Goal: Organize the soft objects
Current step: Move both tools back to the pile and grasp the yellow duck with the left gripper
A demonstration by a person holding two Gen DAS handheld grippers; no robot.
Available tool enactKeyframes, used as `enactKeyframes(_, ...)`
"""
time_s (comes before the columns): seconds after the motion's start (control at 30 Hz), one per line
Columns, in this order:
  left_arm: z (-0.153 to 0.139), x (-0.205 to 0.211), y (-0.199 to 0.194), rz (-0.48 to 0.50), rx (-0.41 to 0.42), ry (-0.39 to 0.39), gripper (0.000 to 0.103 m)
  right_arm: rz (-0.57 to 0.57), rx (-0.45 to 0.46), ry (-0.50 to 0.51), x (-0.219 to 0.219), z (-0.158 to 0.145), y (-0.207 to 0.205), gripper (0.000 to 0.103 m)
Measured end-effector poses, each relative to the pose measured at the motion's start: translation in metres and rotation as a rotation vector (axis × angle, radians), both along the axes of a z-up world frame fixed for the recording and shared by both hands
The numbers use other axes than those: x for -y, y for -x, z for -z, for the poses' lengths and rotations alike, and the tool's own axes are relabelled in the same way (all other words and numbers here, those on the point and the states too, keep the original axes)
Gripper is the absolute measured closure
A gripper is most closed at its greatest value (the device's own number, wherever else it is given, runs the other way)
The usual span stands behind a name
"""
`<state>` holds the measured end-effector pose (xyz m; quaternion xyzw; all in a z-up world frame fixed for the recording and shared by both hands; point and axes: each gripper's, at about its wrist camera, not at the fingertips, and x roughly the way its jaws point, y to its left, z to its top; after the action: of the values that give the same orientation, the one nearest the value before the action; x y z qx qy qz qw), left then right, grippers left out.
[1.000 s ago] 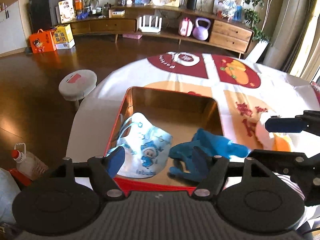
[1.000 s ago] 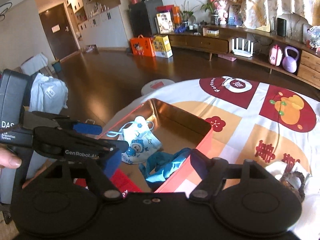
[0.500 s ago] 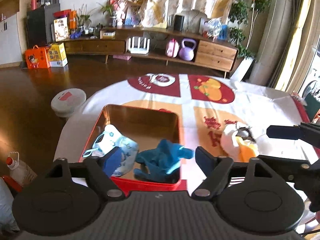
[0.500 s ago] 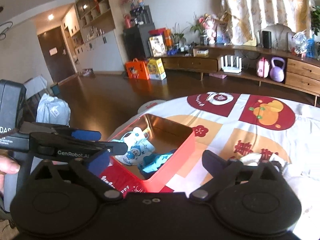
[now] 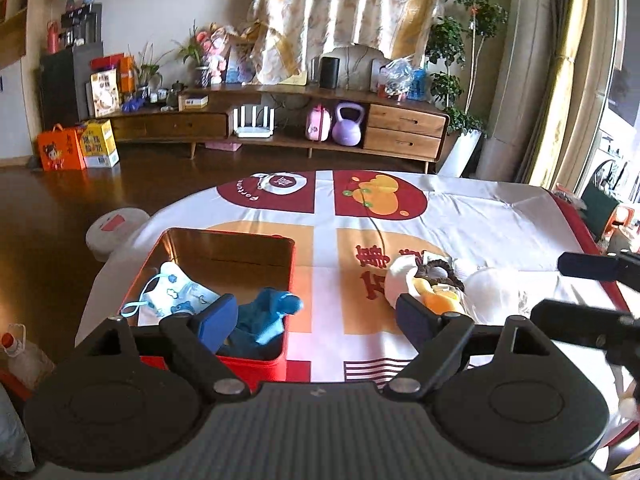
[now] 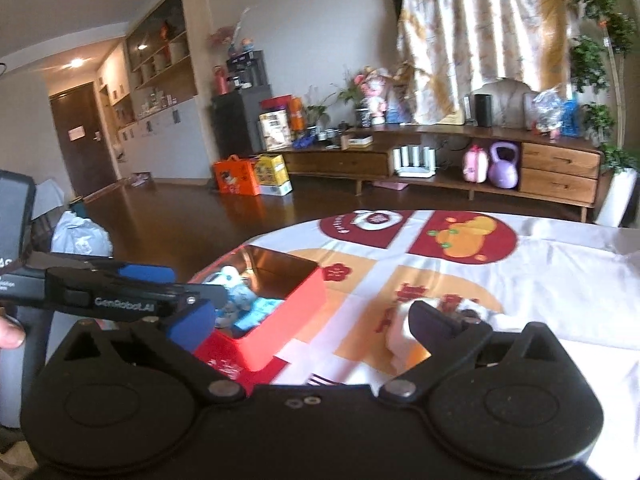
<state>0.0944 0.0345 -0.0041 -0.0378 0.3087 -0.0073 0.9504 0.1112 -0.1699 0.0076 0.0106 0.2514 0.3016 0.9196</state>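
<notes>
A red tin box with a gold inside stands on the left of the tablecloth. In it lie a child's printed face mask and a crumpled blue glove. To its right on the cloth lies a pile of soft things: white fabric, a dark scrunchie and something orange. My left gripper hovers before the box's near right corner, its jaws opening with nothing between them. My right gripper stands wide open and empty between the box and the pile. It also shows at the right edge of the left wrist view.
The table's round edge drops off left of the box, with a low round stool and a plastic bottle on the floor there. A wooden sideboard lines the far wall. A hand holds the left gripper.
Both grippers have drawn back from the box and swung right towards the pile. Their jaws stand wider. The mask and glove lie still in the box.
</notes>
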Motion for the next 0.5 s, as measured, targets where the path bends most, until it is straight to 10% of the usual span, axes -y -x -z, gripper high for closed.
enactKeyframes(0.5,0.026,0.059,-0.018,0.091,-0.004,0.043,0.009,0.184,-0.031,0.028,0.072,0.034,-0.014,0.0)
